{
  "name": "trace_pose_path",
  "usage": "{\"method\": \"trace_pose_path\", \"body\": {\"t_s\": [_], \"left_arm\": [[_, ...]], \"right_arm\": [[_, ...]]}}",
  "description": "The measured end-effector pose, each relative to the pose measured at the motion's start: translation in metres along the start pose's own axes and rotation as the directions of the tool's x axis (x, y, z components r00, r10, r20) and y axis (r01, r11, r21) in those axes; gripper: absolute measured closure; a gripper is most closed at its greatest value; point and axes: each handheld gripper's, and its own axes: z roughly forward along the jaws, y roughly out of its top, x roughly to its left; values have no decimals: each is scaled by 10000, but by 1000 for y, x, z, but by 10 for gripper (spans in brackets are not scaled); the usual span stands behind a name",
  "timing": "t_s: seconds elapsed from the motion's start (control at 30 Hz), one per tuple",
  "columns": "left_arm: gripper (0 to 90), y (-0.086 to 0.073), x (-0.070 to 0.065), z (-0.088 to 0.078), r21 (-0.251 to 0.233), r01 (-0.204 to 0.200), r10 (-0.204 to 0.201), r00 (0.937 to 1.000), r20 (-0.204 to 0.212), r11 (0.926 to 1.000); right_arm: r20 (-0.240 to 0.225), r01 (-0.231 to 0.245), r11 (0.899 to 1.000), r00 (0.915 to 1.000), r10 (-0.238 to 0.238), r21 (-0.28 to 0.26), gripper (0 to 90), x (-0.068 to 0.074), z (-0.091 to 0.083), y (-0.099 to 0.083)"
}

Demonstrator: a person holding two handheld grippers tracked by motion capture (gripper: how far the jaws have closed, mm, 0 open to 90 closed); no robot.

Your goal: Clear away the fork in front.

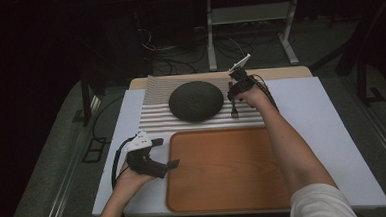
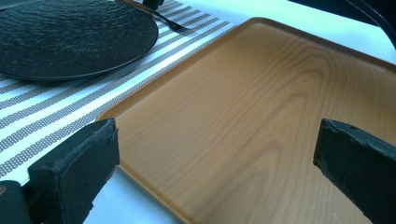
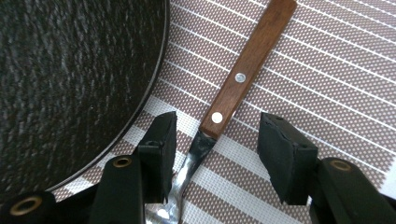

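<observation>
Right hand-held gripper (image 3: 215,154) straddles the fork (image 3: 243,77), pads apart, beside the dark plate (image 3: 70,79); left (image 2: 215,163) wide.

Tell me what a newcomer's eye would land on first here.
The right tongs straddling a wooden-handled fork on the striped placemat, just right of the dark round plate. Then the big empty wooden tray in front, with the left tongs open at its left edge.

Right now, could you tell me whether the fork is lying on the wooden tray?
No, the fork lies on the striped placemat beside the dark plate, not on the wooden tray.
</observation>
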Motion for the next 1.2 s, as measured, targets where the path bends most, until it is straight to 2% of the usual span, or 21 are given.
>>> {"method": "trace_pose_path", "body": {"t_s": [0.3, 0.4, 0.6, 0.8, 1.2], "left_arm": [[0, 0, 0, 1, 41, -34, 34, 10000, -24, 10000], [0, -1, 1, 1, 23, -3, 3, 10000, -17, 10000], [0, -1, 1, 0, 16, 10, -10, 10000, -24, 10000], [0, -1, 0, 1, 8, 0, 0, 10000, -20, 10000], [0, -1, 0, 1, 27, -13, 13, 10000, -19, 10000]], "right_arm": [[256, -16, 9994, 9997, 7, 349, 516, 4, 9, 5], [332, -111, 9983, 9994, 92, 576, 556, 5, 13, 7], [560, -129, 9980, 9984, 95, 615, 636, 5, 13, 7], [594, -110, 9977, 9982, 71, 669, 671, 3, 13, 7], [640, 250, 9969, 9975, -298, 741, 768, 1, 12, 6]]}}
